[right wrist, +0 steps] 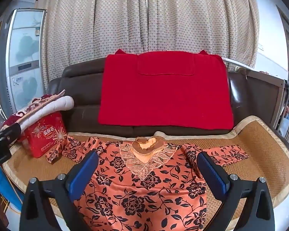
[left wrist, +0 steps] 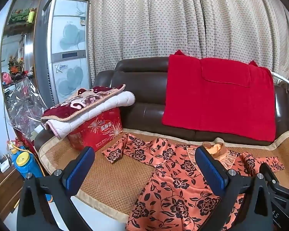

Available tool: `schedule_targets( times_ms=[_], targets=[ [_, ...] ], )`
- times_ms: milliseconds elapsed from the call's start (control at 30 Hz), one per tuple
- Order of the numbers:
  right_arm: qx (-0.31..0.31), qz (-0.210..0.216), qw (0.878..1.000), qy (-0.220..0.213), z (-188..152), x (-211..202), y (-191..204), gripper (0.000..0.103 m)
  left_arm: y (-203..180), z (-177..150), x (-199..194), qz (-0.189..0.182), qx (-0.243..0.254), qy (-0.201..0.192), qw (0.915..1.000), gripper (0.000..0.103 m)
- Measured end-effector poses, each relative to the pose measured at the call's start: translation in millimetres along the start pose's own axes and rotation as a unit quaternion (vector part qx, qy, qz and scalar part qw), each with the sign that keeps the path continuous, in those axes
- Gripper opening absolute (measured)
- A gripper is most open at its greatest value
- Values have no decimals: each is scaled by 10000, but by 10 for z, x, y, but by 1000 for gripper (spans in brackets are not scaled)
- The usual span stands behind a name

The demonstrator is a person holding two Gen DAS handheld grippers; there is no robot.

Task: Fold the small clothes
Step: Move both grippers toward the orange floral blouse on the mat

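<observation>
The blouse [right wrist: 140, 188], orange with black flowers, lies face up and spread flat on the mat [right wrist: 260, 154] that covers the sofa seat, filling the lower middle of the right wrist view. Its lace collar [right wrist: 144, 154] points toward the sofa back, the hem runs off the bottom edge of the frame, so the body's long axis runs from bottom to top of the picture. The sleeves reach out sideways: the left sleeve [left wrist: 115, 152] ends near the red box [left wrist: 98, 132] at left, the right sleeve [right wrist: 229, 154] ends at right center on bare mat. Nothing appears folded yet.

The right gripper [right wrist: 147, 170] hangs above the chest of the blouse, jaws wide, holding nothing, with the collar between and just beyond the fingers. The left gripper [left wrist: 144, 168] is also wide and empty; in its view the blouse lies to lower right and the left sleeve sits between its fingers, farther off. So each sleeve has its own nearer gripper, left for the one by the box, right for the one on the open mat.

A first fold would likely bring the sleeves across the body, crosswise to the long axis.

Behind, a red cloth [right wrist: 163, 90] drapes the sofa back [right wrist: 81, 88], and a folded blanket [left wrist: 86, 107] rests on the box.
</observation>
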State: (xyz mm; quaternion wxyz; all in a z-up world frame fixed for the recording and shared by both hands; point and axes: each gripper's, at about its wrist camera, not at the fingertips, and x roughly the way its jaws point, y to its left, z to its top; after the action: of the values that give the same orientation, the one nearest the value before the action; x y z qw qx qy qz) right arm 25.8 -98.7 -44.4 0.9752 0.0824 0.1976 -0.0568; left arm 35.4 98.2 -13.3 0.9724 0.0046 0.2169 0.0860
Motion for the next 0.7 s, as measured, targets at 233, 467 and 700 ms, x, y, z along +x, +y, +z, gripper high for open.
schedule_targets(
  times_ms=[233, 467, 700],
  targets=[
    [-5, 56, 10000, 38, 46, 28, -34, 103, -4, -17, 61, 43, 10, 51, 10000, 103],
    [-15, 25, 10000, 67, 40, 127, 65, 103, -19, -47, 142, 36, 12, 116, 9999, 103],
    [-38, -42, 9998, 171, -39, 279, 48, 103, -129, -79, 271, -20, 93, 208, 9997, 103]
  ],
)
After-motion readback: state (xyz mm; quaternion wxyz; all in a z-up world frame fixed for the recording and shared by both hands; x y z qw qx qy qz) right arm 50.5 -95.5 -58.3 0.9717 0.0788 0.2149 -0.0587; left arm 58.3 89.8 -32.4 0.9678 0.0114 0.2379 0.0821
